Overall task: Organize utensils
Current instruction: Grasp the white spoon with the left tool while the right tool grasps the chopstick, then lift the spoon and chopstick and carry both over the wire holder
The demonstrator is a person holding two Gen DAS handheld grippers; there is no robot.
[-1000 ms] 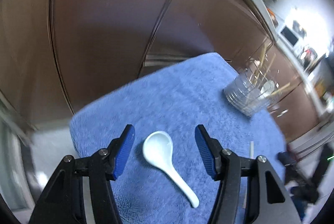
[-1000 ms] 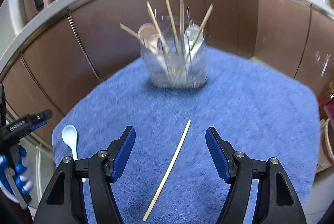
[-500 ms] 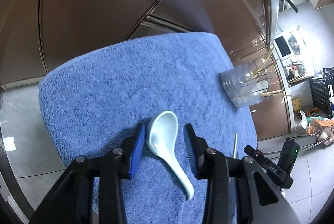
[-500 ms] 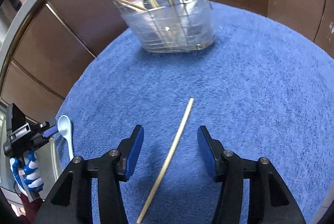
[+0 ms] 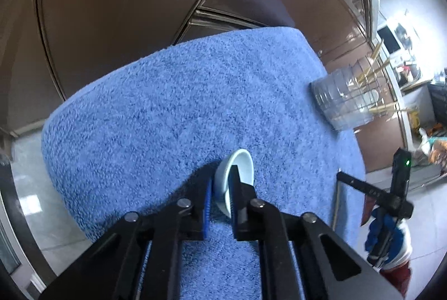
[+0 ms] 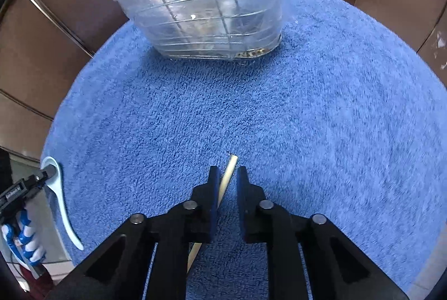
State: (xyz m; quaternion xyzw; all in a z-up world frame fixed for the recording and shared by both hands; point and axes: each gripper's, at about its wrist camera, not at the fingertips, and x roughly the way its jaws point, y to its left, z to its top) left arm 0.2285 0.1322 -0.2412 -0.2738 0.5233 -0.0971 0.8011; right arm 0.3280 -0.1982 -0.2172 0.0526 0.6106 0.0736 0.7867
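Note:
My left gripper (image 5: pixel 221 188) is shut on the bowl of a white ceramic spoon (image 5: pixel 239 168), low over the blue towel (image 5: pixel 181 104). The spoon (image 6: pixel 60 193) and left gripper (image 6: pixel 42 178) also show at the right wrist view's left edge. My right gripper (image 6: pixel 225 178) has its jaws nearly closed around a wooden chopstick (image 6: pixel 227 175) lying on the towel (image 6: pixel 307 118); a gap remains on one side. The clear wire-framed utensil holder (image 6: pixel 206 6) stands at the towel's far edge, holding several chopsticks and spoons. It also shows in the left wrist view (image 5: pixel 346 104).
Brown cabinet doors (image 5: pixel 125 6) stand behind the towel-covered table. The right gripper (image 5: pixel 391 196) and the chopstick (image 5: pixel 336 202) appear at the right of the left wrist view. Grey floor (image 5: pixel 25 174) lies past the towel's left edge.
Both grippers have dropped toward the towel and narrowed. The left jaws closed on the spoon's bowl, tilting it on edge. The right jaws closed in around the chopstick.

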